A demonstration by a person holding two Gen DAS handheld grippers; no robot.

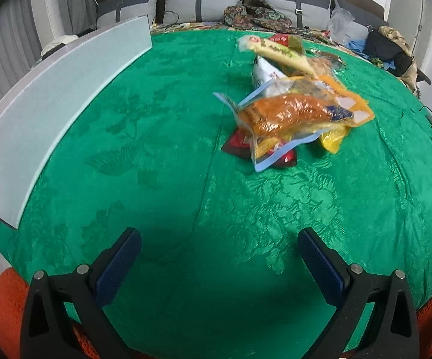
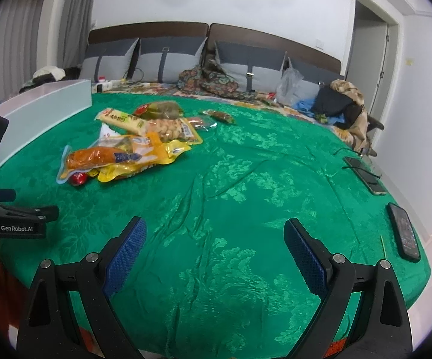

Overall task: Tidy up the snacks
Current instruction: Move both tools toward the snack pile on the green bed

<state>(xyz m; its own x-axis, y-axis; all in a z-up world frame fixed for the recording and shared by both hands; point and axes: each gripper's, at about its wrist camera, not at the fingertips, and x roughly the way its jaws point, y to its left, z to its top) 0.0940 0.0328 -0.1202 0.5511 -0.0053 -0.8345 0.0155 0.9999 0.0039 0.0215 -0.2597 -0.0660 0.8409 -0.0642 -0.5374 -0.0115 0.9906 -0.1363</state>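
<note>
Snack pile [image 2: 132,146] heaped on the green bedspread [image 2: 245,194], toward its far left part, just in front of the pale grey box [image 2: 45,110] standing along the left edge. Topmost: clear blue-edged pouch with orange contents [image 1: 293,116], overlapping a yellow packet [image 2: 162,149], a peanut bag [image 2: 171,130] and a long cream packet [image 2: 120,119] lying aslant. Red wrapper [image 2: 78,178] mostly buried under the pouch; only a corner visible. Small dark-green packet [image 2: 220,115] lying apart, just beyond the pile. Print on all packets blurred, unreadable. Box interior not visible from either view.

Left gripper [image 1: 218,266] low over the near edge of the bedspread, fingers spread wide, nothing between them; pile well ahead and slightly to the right. Right gripper [image 2: 216,254] likewise spread and empty, near edge; pile well ahead to the left. Left device partly cut off at the left border of the right view. Two phones [image 2: 403,230] at the right edge.
</note>
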